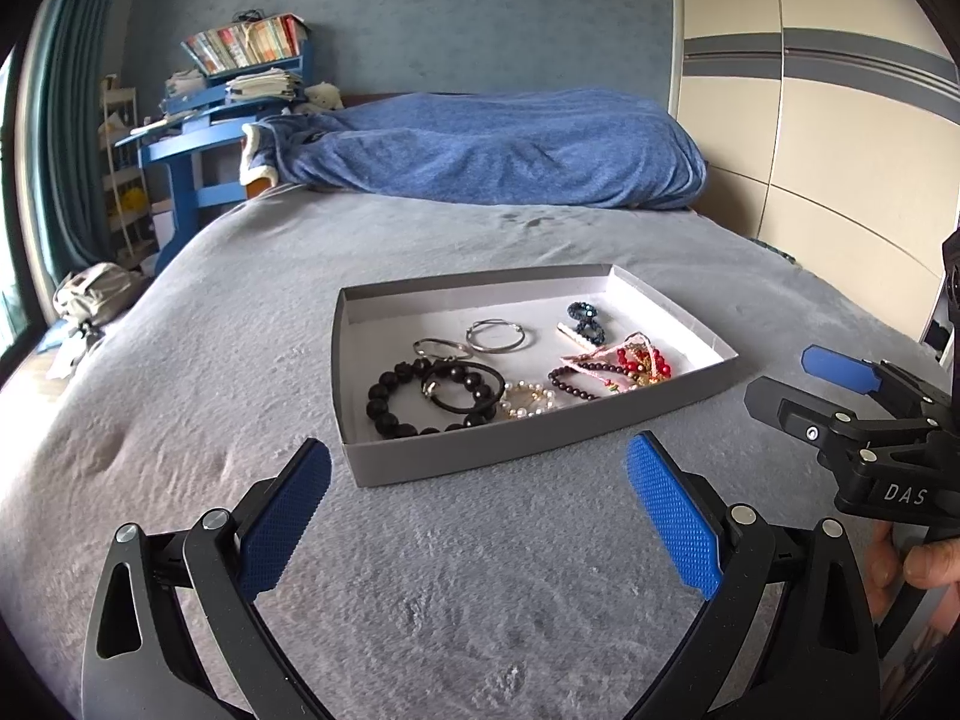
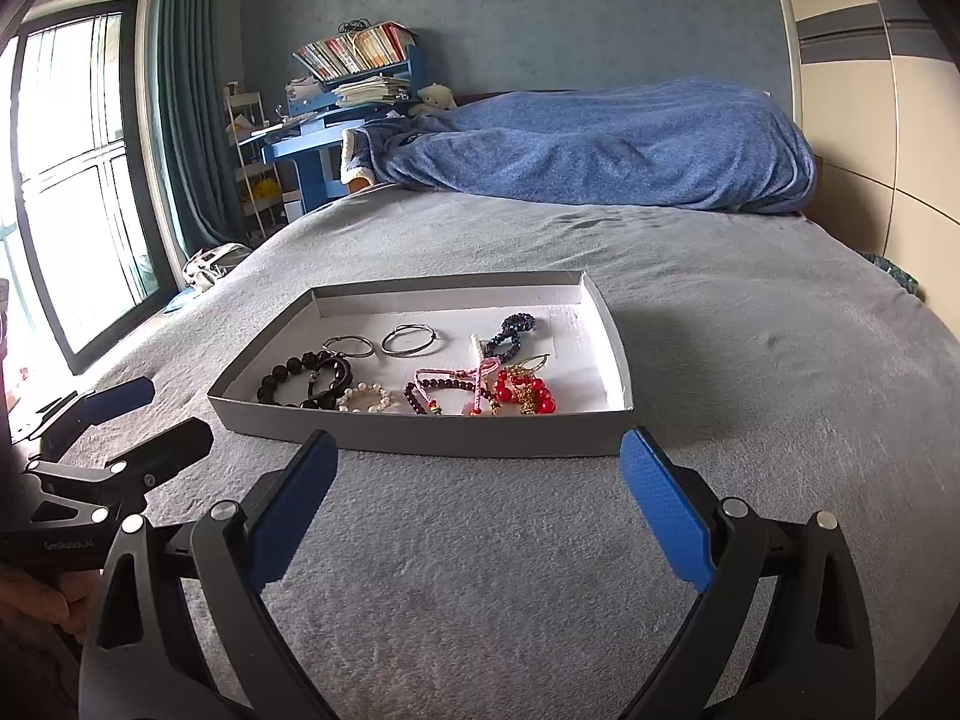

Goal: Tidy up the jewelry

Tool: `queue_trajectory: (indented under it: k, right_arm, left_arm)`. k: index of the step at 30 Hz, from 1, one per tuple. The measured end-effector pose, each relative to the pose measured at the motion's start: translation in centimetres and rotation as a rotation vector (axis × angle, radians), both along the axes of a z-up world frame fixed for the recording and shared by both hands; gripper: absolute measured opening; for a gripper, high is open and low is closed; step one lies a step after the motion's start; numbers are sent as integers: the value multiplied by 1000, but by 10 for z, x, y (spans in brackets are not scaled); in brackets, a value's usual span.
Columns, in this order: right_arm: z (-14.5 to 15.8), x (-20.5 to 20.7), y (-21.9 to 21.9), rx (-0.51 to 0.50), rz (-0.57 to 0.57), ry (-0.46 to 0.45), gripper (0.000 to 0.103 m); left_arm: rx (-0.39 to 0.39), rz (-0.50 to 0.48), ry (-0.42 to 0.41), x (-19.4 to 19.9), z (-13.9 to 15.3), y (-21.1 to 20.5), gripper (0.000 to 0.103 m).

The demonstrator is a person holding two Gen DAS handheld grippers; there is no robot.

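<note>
A shallow grey cardboard tray (image 1: 480, 459) (image 2: 420, 435) lies on the grey bedspread. In it are a black bead bracelet (image 1: 396, 396) (image 2: 282, 381), a black hair tie (image 1: 465, 387), two silver hoops (image 1: 495, 336) (image 2: 408, 340), a pearl bracelet (image 1: 528, 399) (image 2: 364, 397), a dark red bead bracelet (image 1: 573, 381) (image 2: 444, 389), red beads with pink cord (image 1: 642, 360) (image 2: 525, 393) and a dark blue bead piece (image 1: 585, 318) (image 2: 510, 333). My left gripper (image 1: 480, 510) is open and empty, just before the tray's near wall. My right gripper (image 2: 480, 504) is open and empty too.
The grey bedspread (image 1: 240, 360) covers a wide bed. A blue blanket (image 1: 492, 150) is heaped at the far end. A blue desk with books (image 1: 228, 90) stands back left. A wardrobe (image 1: 840, 120) runs along the right. A window (image 2: 72, 180) is at left.
</note>
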State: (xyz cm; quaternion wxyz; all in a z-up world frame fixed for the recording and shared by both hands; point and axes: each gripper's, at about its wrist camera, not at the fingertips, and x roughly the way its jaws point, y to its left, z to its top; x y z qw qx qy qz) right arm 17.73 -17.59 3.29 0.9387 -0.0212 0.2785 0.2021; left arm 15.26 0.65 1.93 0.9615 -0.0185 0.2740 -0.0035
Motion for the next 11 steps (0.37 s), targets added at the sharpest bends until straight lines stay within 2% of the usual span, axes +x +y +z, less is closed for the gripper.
queue_trajectory:
  k: [11]
  right_arm:
    - [-3, 0, 1, -3, -5, 5, 97]
  left_arm:
    - [-14, 1, 13, 1, 0, 0, 98]
